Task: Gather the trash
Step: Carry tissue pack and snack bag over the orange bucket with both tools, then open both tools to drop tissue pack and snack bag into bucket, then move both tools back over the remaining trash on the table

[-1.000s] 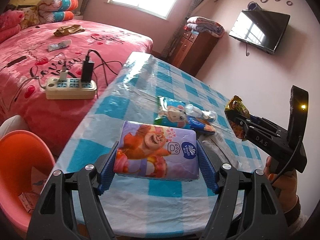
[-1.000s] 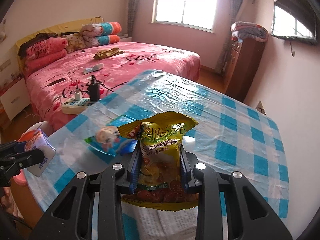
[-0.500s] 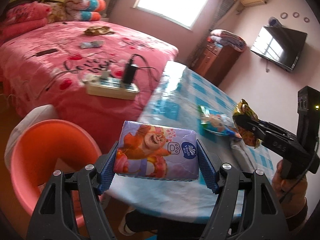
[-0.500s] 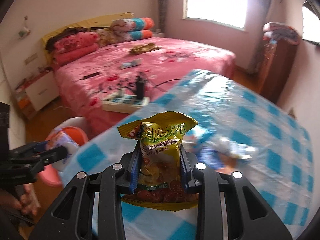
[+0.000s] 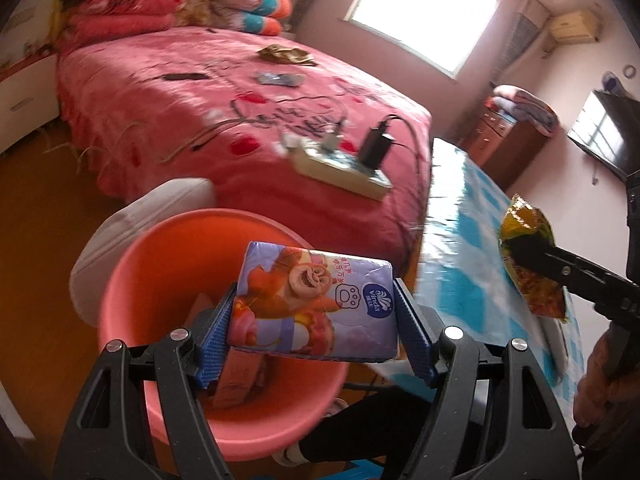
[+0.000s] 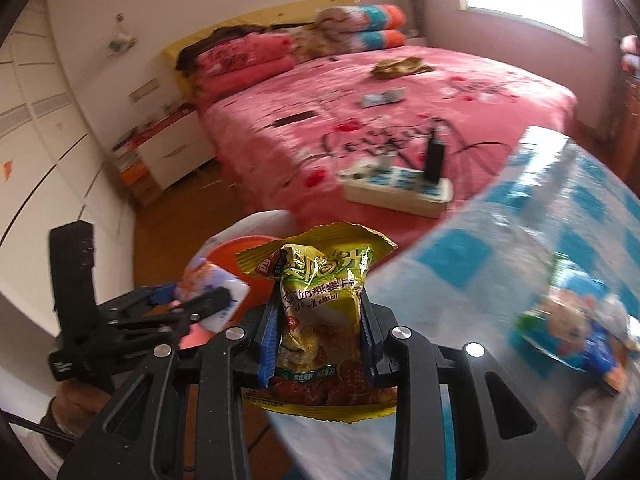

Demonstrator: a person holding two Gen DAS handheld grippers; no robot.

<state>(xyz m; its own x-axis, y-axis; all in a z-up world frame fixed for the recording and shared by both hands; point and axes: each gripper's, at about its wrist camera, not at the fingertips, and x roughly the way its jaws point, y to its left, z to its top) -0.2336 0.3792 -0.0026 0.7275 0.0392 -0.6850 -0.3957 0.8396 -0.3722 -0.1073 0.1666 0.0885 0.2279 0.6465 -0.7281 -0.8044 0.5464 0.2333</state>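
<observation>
Pink bed (image 5: pixel 224 92) from 9 to 1 o'clock, checked table (image 5: pixel 452 240) edge at 3, orange bin (image 5: pixel 132 280) low centre with bare floor at 9 – left gripper (image 5: pixel 316 316) clamped on tissue pack (image 5: pixel 312 300) above the bin's open mouth, right gripper (image 6: pixel 320 336) pinching yellow snack bag (image 6: pixel 320 312) over the table edge – blue wrapper (image 6: pixel 580 332) on table at 3.
</observation>
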